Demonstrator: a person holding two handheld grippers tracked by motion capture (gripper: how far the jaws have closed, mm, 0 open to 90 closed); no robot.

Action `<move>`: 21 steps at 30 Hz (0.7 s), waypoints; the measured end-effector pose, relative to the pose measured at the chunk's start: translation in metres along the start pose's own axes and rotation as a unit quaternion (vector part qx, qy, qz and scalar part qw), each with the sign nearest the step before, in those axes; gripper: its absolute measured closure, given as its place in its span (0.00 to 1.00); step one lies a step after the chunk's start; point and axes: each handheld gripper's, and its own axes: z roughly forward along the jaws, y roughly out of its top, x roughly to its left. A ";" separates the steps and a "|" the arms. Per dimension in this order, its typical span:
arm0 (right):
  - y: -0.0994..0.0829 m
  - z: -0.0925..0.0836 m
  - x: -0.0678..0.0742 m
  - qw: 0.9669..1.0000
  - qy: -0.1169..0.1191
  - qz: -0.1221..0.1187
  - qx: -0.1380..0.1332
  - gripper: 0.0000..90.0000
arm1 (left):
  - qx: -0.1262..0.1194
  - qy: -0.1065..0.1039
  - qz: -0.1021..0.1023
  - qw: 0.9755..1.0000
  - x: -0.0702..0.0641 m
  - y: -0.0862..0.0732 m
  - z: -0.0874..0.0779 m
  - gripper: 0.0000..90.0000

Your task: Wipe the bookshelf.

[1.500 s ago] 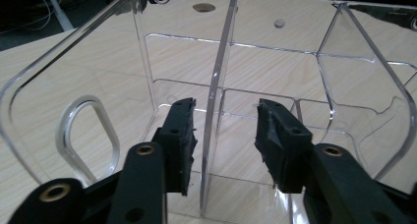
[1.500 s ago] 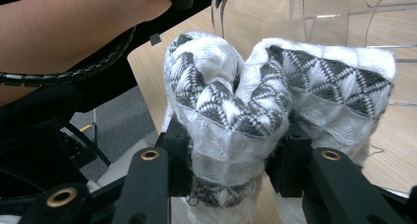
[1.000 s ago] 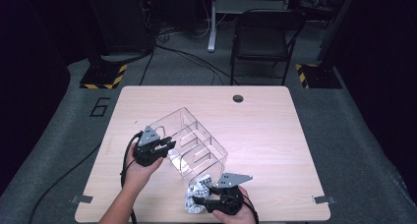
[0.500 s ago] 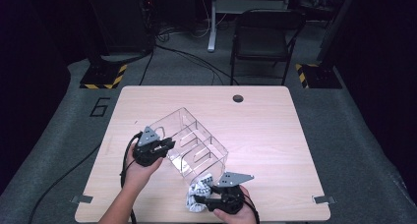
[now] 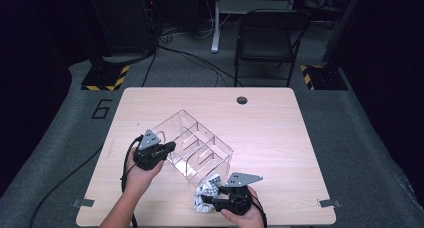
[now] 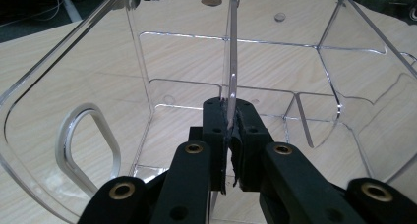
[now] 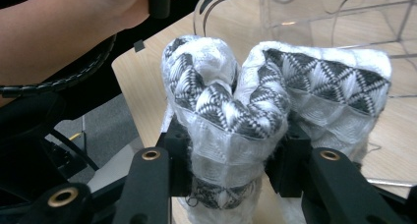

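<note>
While the right tool [image 7: 231, 155] grips the sock [image 7: 255, 101], the left tool [image 6: 230, 135] has just clamped the organizer's wall [image 6: 231, 81].

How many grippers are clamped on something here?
2. The left gripper pinches a wall of the clear organizer; the right gripper squeezes the patterned cloth by the table's near edge.

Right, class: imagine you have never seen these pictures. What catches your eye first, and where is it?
First comes the clear plastic organizer, tipped on the middle of the wooden table, with the left gripper clamped on one of its thin walls. Next, near the table's front edge, the right gripper squeezes a bundled black-and-white patterned cloth just beside the organizer's open end.
</note>
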 end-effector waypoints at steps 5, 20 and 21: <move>0.001 -0.006 -0.008 1.000 -0.011 0.011 -0.005 0.66 | 0.002 0.003 -0.001 1.000 -0.002 -0.002 -0.004 0.97; 0.004 -0.024 -0.023 0.999 -0.030 0.023 -0.020 0.65 | 0.012 0.019 -0.020 1.000 -0.019 -0.008 -0.018 0.94; 0.005 -0.025 -0.024 0.999 -0.032 0.025 -0.021 0.65 | 0.013 0.020 -0.018 1.000 -0.020 -0.009 -0.019 0.94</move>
